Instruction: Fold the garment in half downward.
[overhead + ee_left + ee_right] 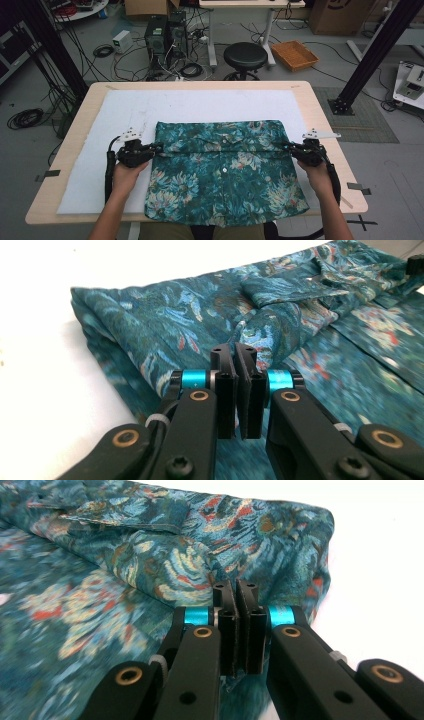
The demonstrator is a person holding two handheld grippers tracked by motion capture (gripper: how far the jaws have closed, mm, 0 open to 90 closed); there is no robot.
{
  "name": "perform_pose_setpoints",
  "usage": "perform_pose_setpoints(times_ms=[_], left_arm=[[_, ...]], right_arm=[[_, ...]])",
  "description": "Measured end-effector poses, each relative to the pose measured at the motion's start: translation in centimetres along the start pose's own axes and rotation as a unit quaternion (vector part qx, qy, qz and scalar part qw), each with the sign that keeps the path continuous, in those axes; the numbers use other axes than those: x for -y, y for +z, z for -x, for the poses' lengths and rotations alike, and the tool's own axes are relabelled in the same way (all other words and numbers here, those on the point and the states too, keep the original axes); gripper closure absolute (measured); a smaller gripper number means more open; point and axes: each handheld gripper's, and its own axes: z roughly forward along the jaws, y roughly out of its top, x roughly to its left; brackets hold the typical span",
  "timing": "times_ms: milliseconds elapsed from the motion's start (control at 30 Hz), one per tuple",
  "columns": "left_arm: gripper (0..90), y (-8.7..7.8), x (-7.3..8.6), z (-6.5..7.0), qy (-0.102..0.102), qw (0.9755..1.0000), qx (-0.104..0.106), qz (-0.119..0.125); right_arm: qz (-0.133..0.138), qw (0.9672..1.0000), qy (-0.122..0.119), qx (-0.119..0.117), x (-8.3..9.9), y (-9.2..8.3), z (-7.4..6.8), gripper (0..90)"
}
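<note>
From above, a teal floral button-up shirt (pixel 223 170) lies on a white mat (pixel 100 150) that covers the wooden table (pixel 325 115), its top part folded down over the body and its hem hanging over the near edge. The left gripper (pixel 156 147) sits at the shirt's left edge where the fold ends, the right gripper (pixel 286 146) at the right edge on the same line, a hand behind each. A black stool (pixel 245 56) stands past the table's far side.

In the left gripper view the left gripper (pixel 238 354) has its jaws pressed together, pinching the folded cloth of the shirt (pixel 165 320) at its edge, with the collar farther off.

In the right gripper view the right gripper (pixel 235 591) is likewise clamped tight on the shirt (pixel 150 555), the fabric bunched just ahead of the pads, the white mat (pixel 380 555) beside it
</note>
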Motion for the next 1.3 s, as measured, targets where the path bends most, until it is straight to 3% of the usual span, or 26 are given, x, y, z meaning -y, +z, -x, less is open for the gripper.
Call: perform_pose_setpoints(times_ms=[133, 433, 733, 933, 1000, 1067, 1100, 1200, 1300], left_arm=[[87.1, -1.4, 0.9, 0.6, -0.002, 0.9999, 0.013, 0.004], [87.1, -3.2, 2.7, 1.7, 0.006, 0.9988, 0.036, -0.032], [87.2, -5.9, 3.8, 2.3, -0.003, 0.9955, 0.094, -0.017], [87.0, -5.5, 5.0, 2.4, 0.004, 0.9929, 0.103, -0.059], [83.9, -5.5, 5.0, 2.3, 0.003, 0.9921, 0.111, -0.058], [58.5, -5.3, 4.4, 2.0, -0.017, 0.9936, 0.101, -0.046], [51.5, -5.2, 3.9, 1.9, -0.025, 0.9945, 0.096, -0.031], [41.4, -4.6, 2.4, 0.9, -0.04, 0.9972, 0.063, 0.005], [39.0, -3.4, 0.9, -0.3, -0.051, 0.9982, 0.022, 0.022]], right_arm=[[0.007, 0.9998, 0.0, -0.018, 0.8, -1.5, -0.3, 88.6], [-0.008, 0.9988, -0.024, -0.042, 3.1, -3.7, -1.2, 88.6], [-0.003, 0.9975, -0.032, -0.063, 4.5, -6.5, -2.1, 88.6], [-0.026, 0.997, -0.032, -0.066, 5.4, -6.5, -2.4, 88.3], [-0.032, 0.9964, -0.027, -0.074, 5.5, -6.4, -2.4, 82.2], [-0.024, 0.9971, -0.015, -0.07, 5.1, -6.3, -2.4, 62.5], [-0.015, 0.9979, -0.007, -0.062, 4.8, -6.3, -2.3, 56.2], [0.005, 0.9994, 0.007, -0.032, 3.5, -5.7, -2.1, 41.9], [0.008, 0.9999, 0.006, 0.003, 2.0, -4.4, -1.8, 40.4]])
